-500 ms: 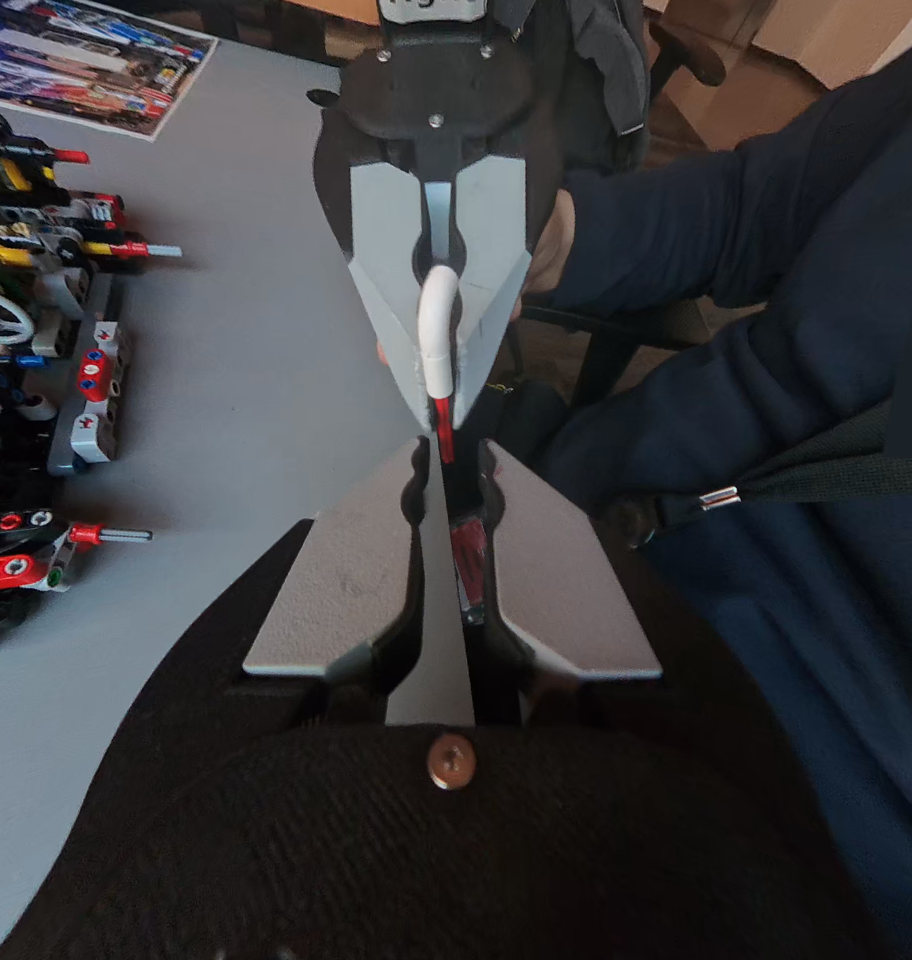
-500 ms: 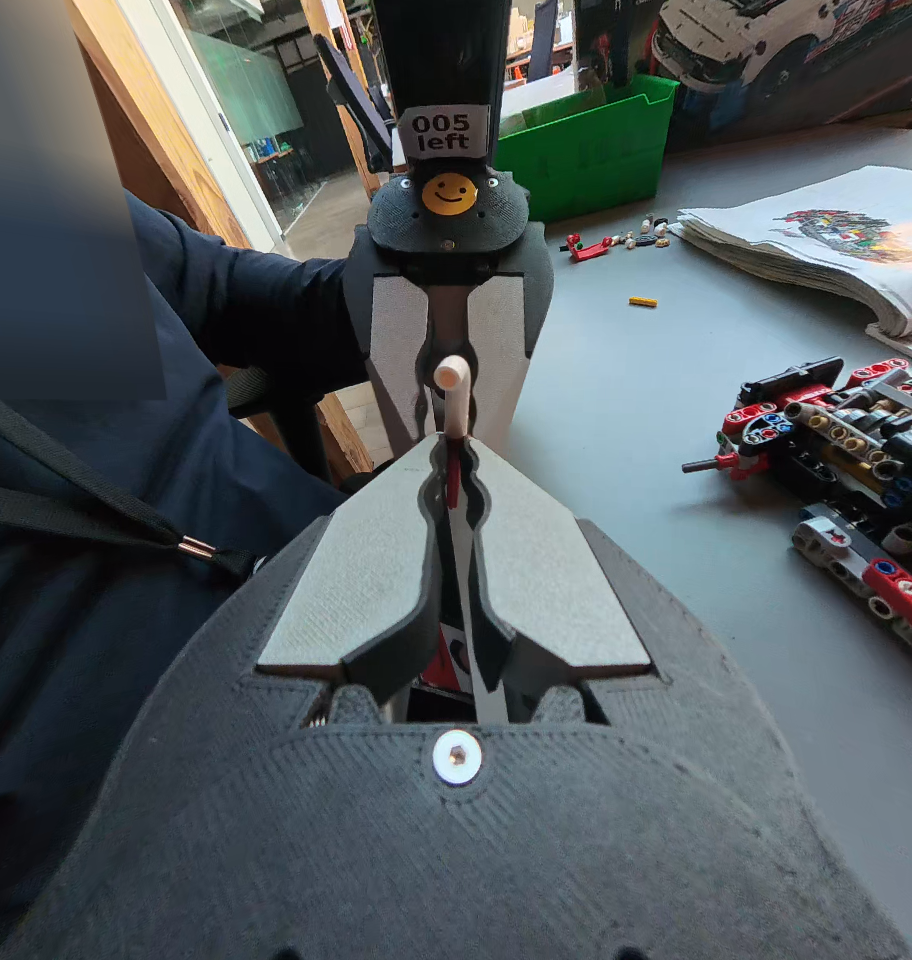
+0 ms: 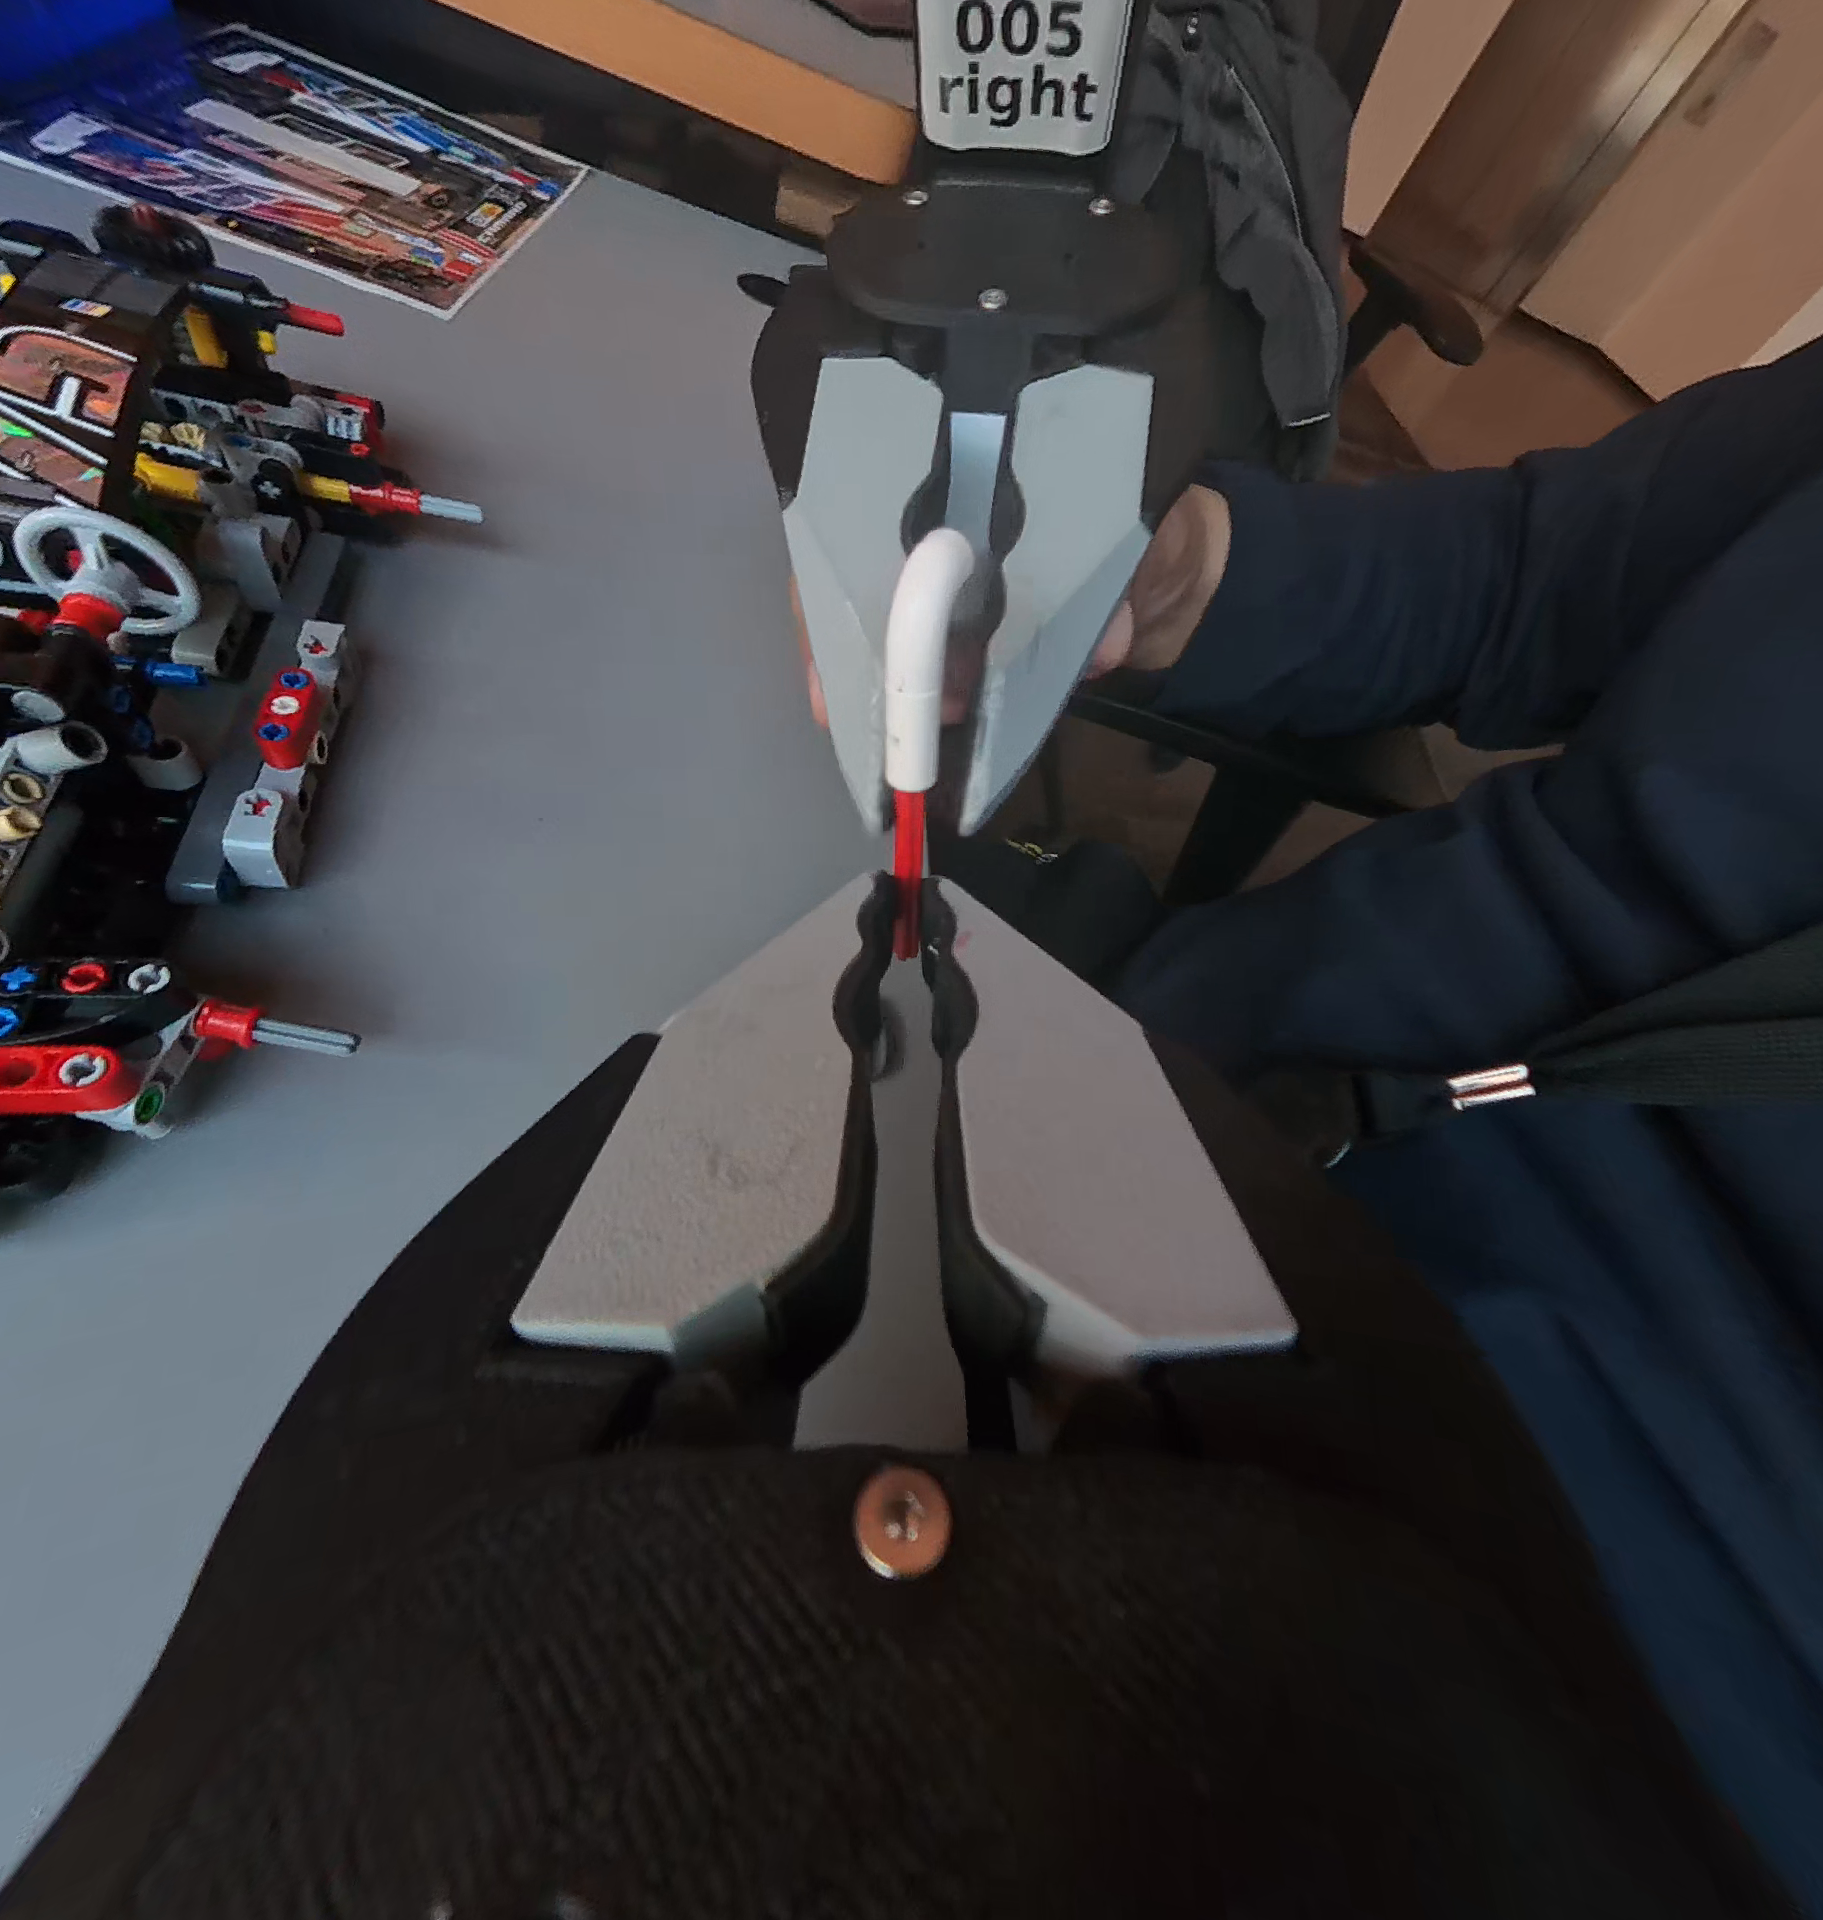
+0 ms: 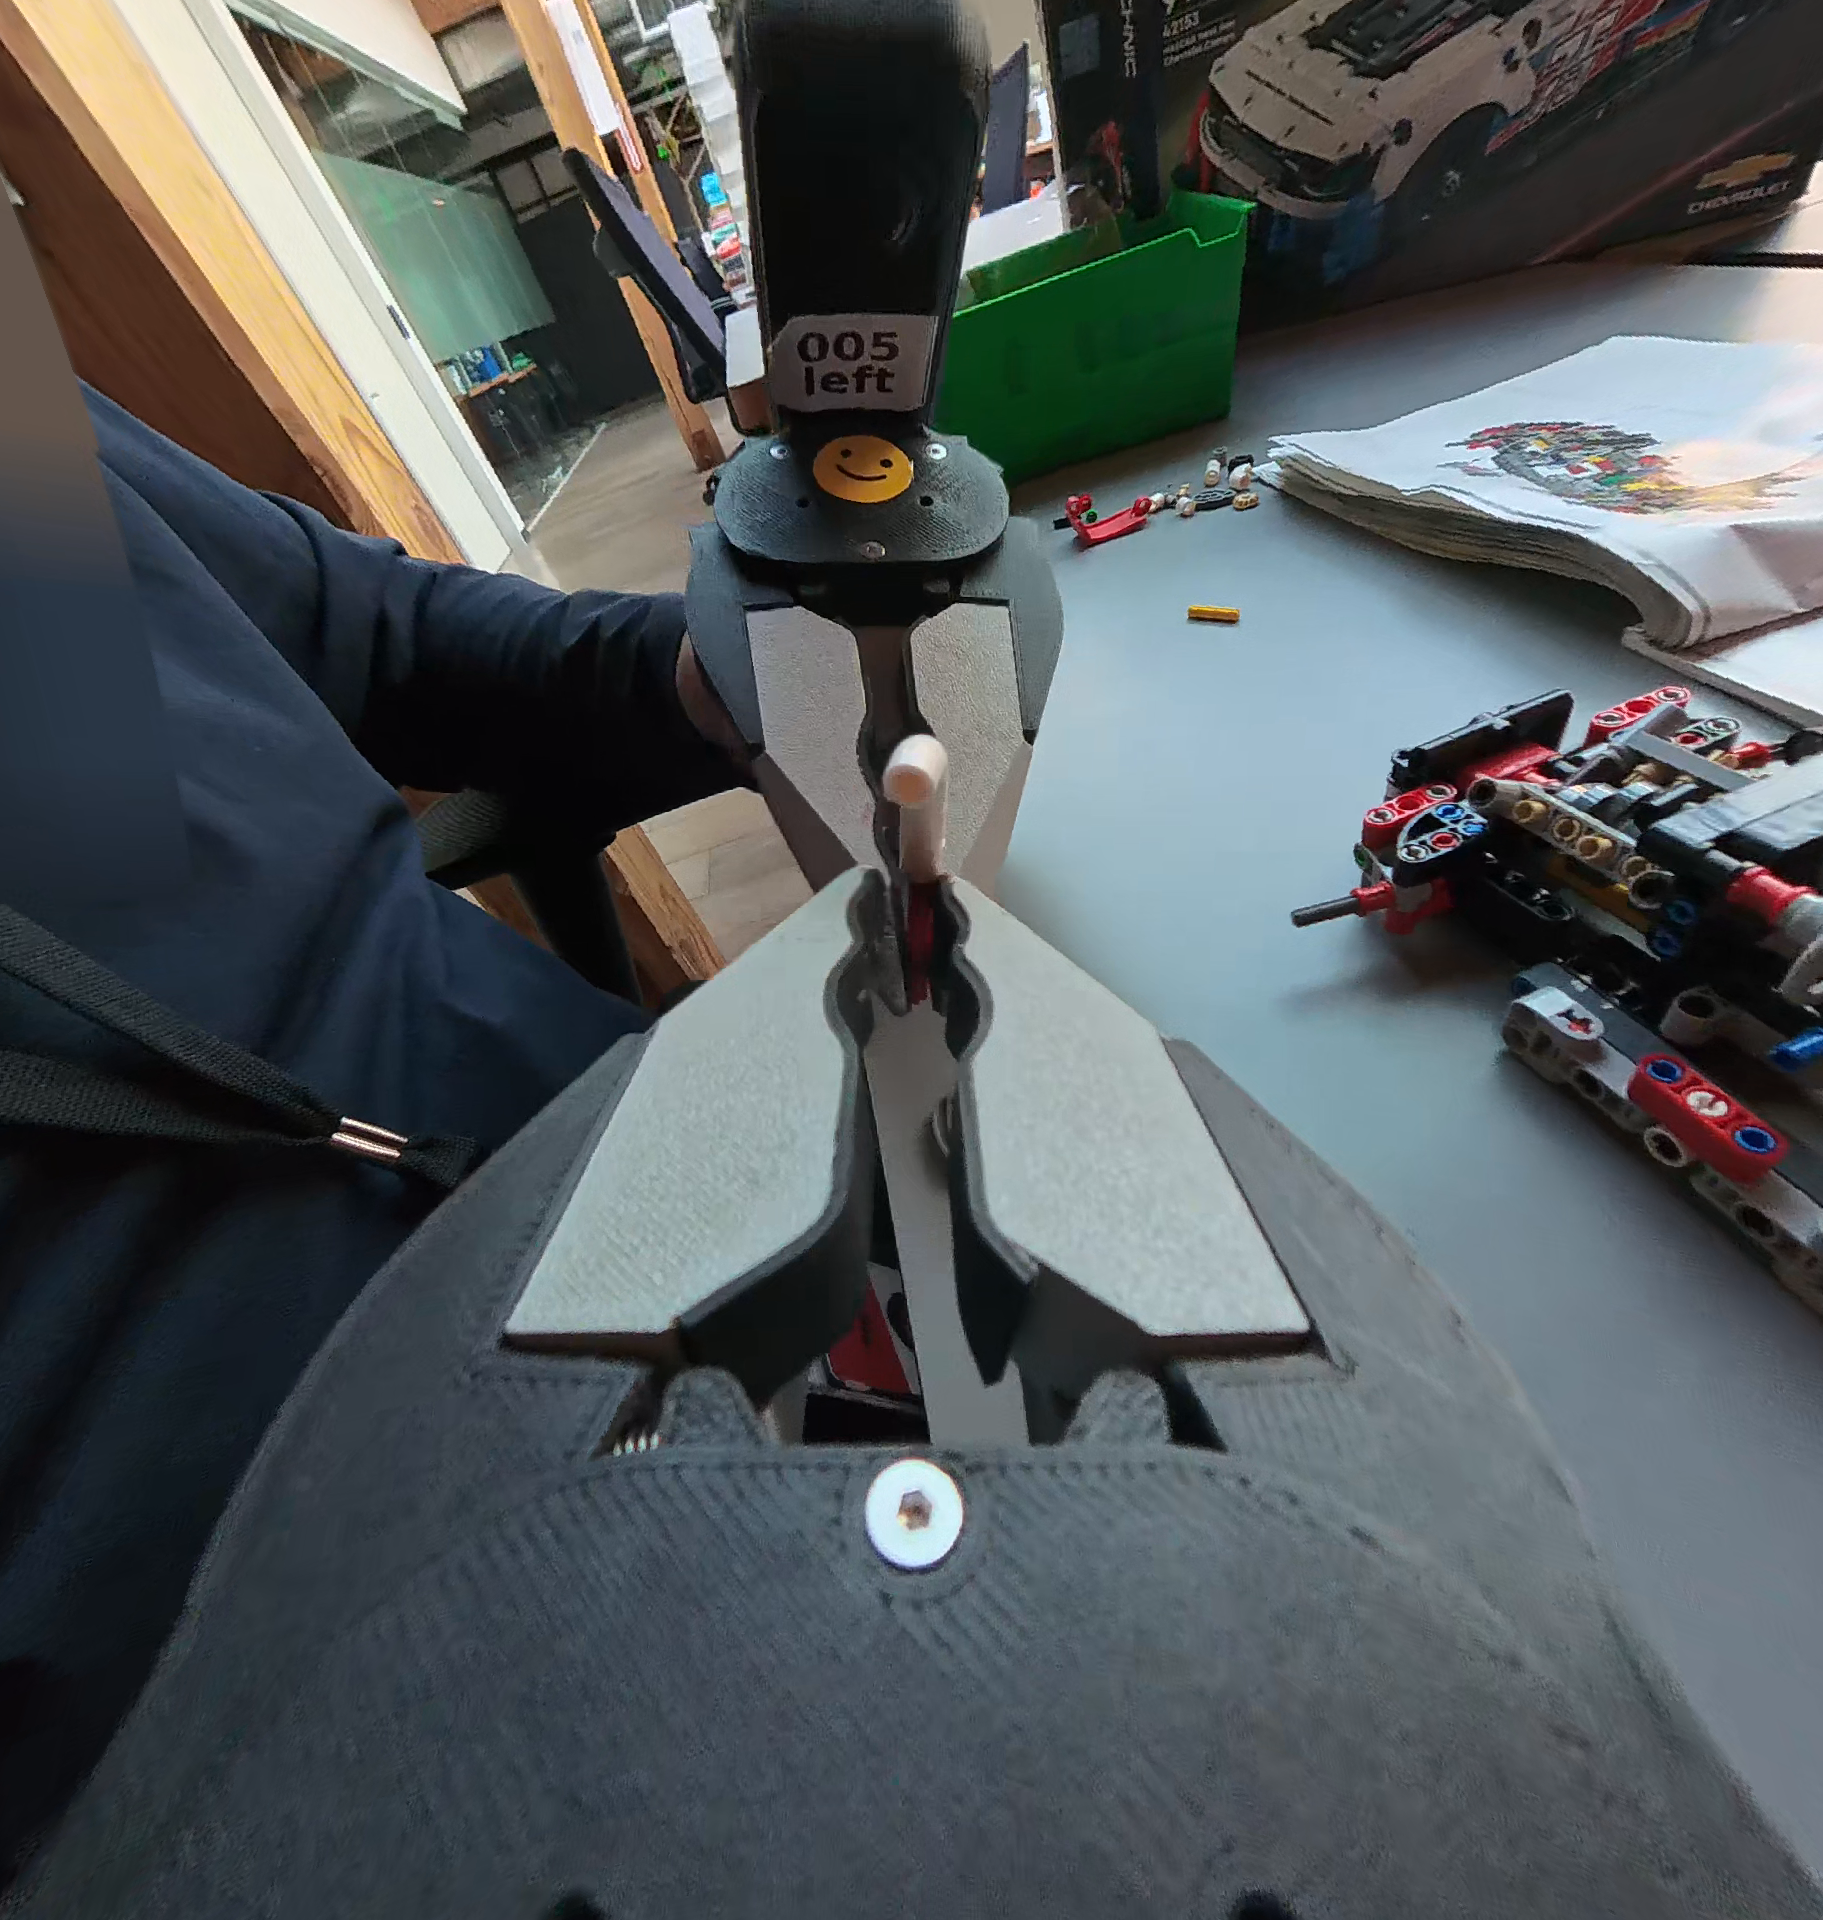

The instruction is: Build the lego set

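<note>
Left tongs (image 3: 907, 920) pinching red axle (image 3: 907, 831); right tongs (image 4: 912, 935) spreading slightly around white tube (image 4: 922, 821). Advice: keeping axle and tube coaxial over the desk (image 3: 595, 644).

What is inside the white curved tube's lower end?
A red axle enters the white curved tube from below; the left gripper pinches its free end. How deep it goes inside is covered.

My left tongs (image 3: 907, 914) and right tongs (image 4: 912, 935) meet tip to tip off the counter's (image 4: 1250, 831) near edge. The model chassis (image 4: 1634, 862) lies on it, a booklet (image 4: 1613, 488) behind, a bin (image 4: 1104, 322) at the far edge.
</note>
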